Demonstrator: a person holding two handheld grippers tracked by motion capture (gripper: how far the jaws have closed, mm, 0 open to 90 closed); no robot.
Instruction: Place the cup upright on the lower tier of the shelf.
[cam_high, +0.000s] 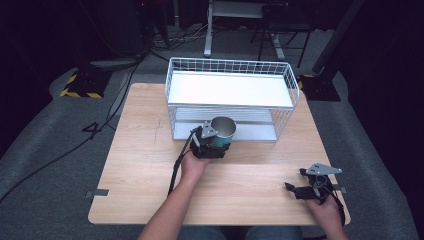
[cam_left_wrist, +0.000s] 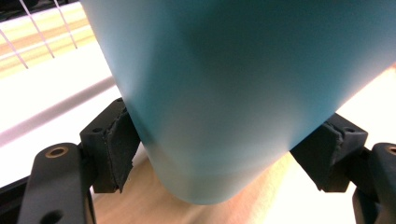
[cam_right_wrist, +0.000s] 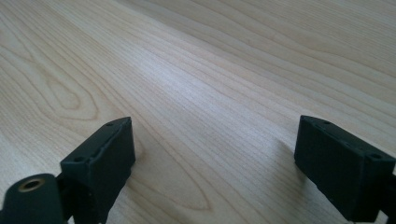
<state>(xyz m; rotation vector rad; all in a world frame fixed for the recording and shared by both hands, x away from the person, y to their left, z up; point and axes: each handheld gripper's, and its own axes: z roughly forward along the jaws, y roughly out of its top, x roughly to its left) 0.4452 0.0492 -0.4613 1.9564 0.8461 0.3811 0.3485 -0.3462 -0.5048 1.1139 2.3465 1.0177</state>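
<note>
Wooden table (cam_high: 150, 165), white wire rack (cam_high: 232, 95), grey carpet (cam_high: 40, 165), dark room

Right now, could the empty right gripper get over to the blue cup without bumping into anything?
Probably yes. The right gripper sits open near the table's front right corner, with bare wood between it and the blue cup. The snag: the left gripper is clamped on the cup's near side, and the wire rack stands behind.

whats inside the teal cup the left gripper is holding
From the high view, the teal cup shows a shiny metal inner wall and nothing in it; its bottom is hidden by the rim. The left gripper clamps it.
</note>
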